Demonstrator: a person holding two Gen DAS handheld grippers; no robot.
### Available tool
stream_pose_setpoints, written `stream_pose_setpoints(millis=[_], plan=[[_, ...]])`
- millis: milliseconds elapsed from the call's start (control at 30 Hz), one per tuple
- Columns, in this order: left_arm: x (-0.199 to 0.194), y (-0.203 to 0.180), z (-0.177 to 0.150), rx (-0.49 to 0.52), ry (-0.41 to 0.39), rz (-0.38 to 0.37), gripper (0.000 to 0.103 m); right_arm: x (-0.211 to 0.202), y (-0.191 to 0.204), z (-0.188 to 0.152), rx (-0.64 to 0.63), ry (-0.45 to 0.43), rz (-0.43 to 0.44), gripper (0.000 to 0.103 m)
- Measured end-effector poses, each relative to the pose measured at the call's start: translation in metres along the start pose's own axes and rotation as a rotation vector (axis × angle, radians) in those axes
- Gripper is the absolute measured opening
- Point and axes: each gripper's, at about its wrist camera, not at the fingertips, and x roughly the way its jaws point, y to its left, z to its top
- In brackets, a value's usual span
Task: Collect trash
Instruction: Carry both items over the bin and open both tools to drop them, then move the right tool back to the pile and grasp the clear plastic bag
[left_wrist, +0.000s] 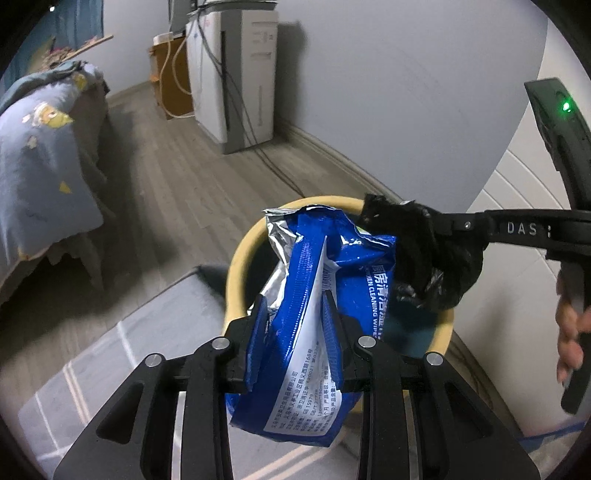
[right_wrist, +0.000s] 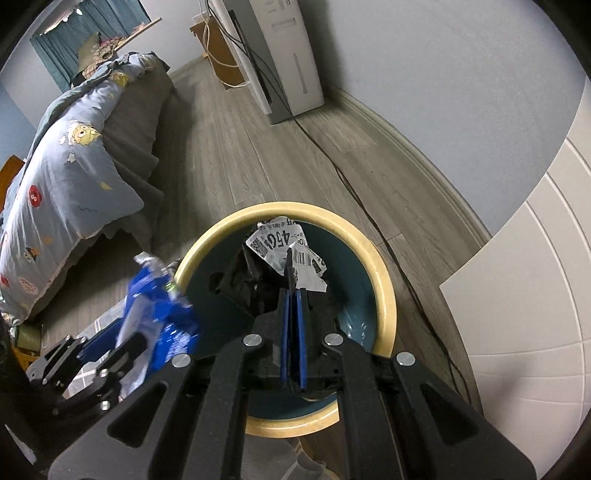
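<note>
The left tongs (left_wrist: 295, 314) grip a blue and silver wipes pack (left_wrist: 314, 295) between their pads, holding it upright over the near rim of the bin (left_wrist: 236, 266), a round bin with a yellow rim and a teal inside, standing on the wood floor (left_wrist: 184, 192). In the right wrist view the pack (right_wrist: 159, 295) sits just outside the bin's left rim. The right tongs (right_wrist: 293, 295) are closed tight on a crumpled black bag (left_wrist: 424, 251) with a white printed label (right_wrist: 291, 254) stuck to it, and they hang over the bin's opening, the bag just beside the pack's top corner. A hand (left_wrist: 572, 332) holds the right tool's handle at the edge of the left wrist view. A bed (right_wrist: 74, 166) with a patterned blue quilt stands to the left, a white appliance (left_wrist: 236, 77) stands by the far wall, and a black cable (right_wrist: 351, 184) runs along the floor past the bin.
</note>
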Motion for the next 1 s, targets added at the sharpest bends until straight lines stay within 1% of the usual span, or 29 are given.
stream_pose_setpoints(millis=[67, 100, 133, 200, 367, 467, 500, 533, 567, 600, 633, 700, 733, 767, 800, 833, 1000], plan=[[0.001, -0.005, 0.006, -0.004, -0.022, -0.017, 0.032, 0.0, 0.0, 0.001, 0.008, -0.003, 0.007, 0.004], [0.001, -0.006, 0.007, -0.009, -0.03, -0.022, 0.037, 0.0, 0.0, 0.002, 0.01, -0.005, 0.01, 0.004], [0.001, -0.008, 0.009, -0.01, -0.034, -0.022, 0.045, 0.0, 0.0, 0.002, 0.012, -0.007, 0.013, 0.004], [-0.002, -0.009, 0.01, 0.0, -0.044, -0.008, 0.058, -0.001, -0.001, 0.002, 0.019, -0.009, 0.02, 0.004], [-0.004, -0.004, 0.002, 0.002, -0.046, 0.02, 0.063, 0.001, -0.003, 0.003, 0.034, -0.008, 0.031, 0.004], [-0.005, 0.006, 0.0, -0.019, -0.04, 0.037, 0.071, 0.001, -0.002, 0.003, 0.04, -0.008, 0.031, 0.006], [-0.006, 0.009, -0.001, -0.028, -0.04, 0.043, 0.075, 0.001, -0.002, 0.003, 0.042, -0.009, 0.027, 0.009], [-0.008, 0.013, -0.002, -0.037, -0.042, 0.05, 0.08, 0.0, -0.002, 0.004, 0.044, -0.01, 0.028, 0.019], [-0.011, 0.016, -0.004, -0.043, -0.045, 0.057, 0.082, -0.001, -0.002, 0.004, 0.048, -0.012, 0.027, 0.027], [-0.013, 0.019, -0.005, -0.046, -0.047, 0.067, 0.087, -0.002, -0.002, 0.004, 0.052, -0.016, 0.026, 0.042], [-0.016, 0.022, -0.007, -0.049, -0.052, 0.081, 0.091, -0.004, -0.002, 0.004, 0.058, -0.023, 0.027, 0.047], [-0.023, 0.029, -0.011, -0.054, -0.07, 0.109, 0.092, -0.007, -0.002, 0.004, 0.069, -0.032, 0.021, 0.063], [-0.025, 0.031, -0.012, -0.058, -0.074, 0.118, 0.093, -0.009, -0.002, 0.004, 0.077, -0.041, 0.022, 0.073], [-0.028, 0.035, -0.013, -0.065, -0.076, 0.129, 0.093, -0.012, -0.002, 0.004, 0.083, -0.049, 0.021, 0.079], [-0.031, 0.038, -0.014, -0.074, -0.078, 0.137, 0.094, -0.013, -0.001, 0.004, 0.087, -0.057, 0.019, 0.088], [-0.035, 0.042, -0.017, -0.086, -0.078, 0.142, 0.094, -0.016, 0.001, 0.005, 0.087, -0.068, 0.016, 0.091], [-0.056, 0.061, -0.033, -0.138, -0.084, 0.164, 0.095, -0.02, 0.011, 0.004, 0.076, -0.07, 0.002, 0.094]])
